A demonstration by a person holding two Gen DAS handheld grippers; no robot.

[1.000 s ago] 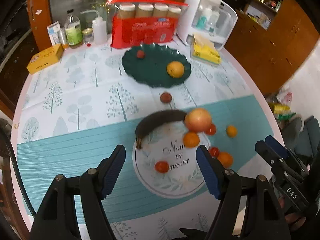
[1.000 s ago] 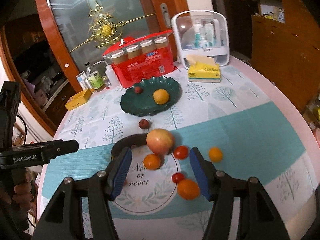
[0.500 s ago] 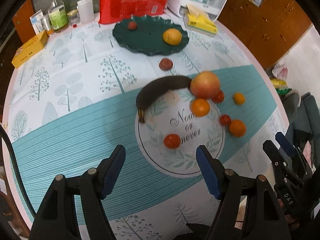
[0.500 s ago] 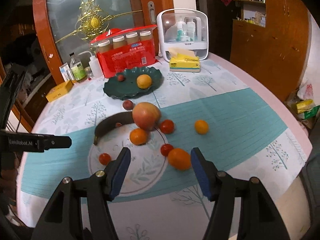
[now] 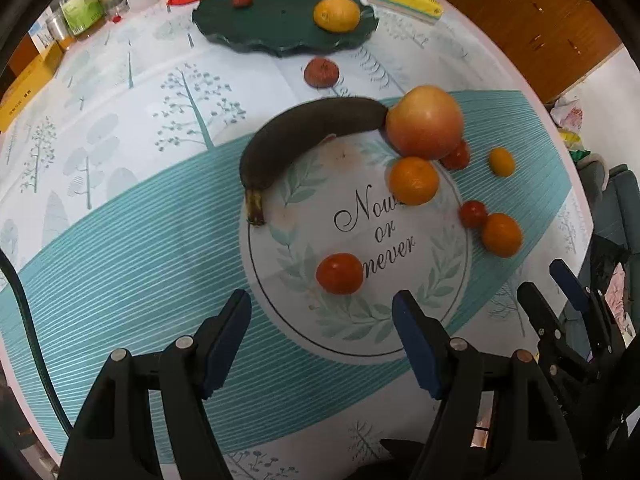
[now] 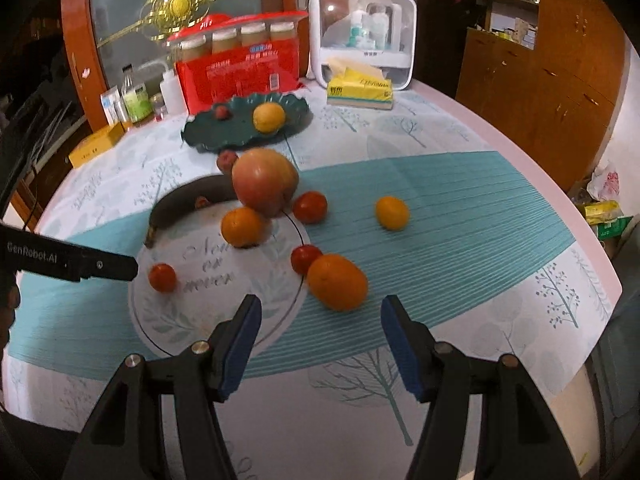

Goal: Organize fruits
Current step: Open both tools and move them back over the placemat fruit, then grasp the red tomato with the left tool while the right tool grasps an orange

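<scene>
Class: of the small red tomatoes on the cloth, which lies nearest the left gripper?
The tomato alone by the word "never", just ahead of the open left gripper; the others sit farther right beside oranges.

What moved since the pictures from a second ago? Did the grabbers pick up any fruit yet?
Both grabbers came down closer to the table. The left gripper now sits just short of the small tomato, and the right gripper just short of the orange. Neither took hold of anything; both stayed open with nothing between the fingers. No fruit moved: the banana, the apple and the green plate lie as before.
</scene>
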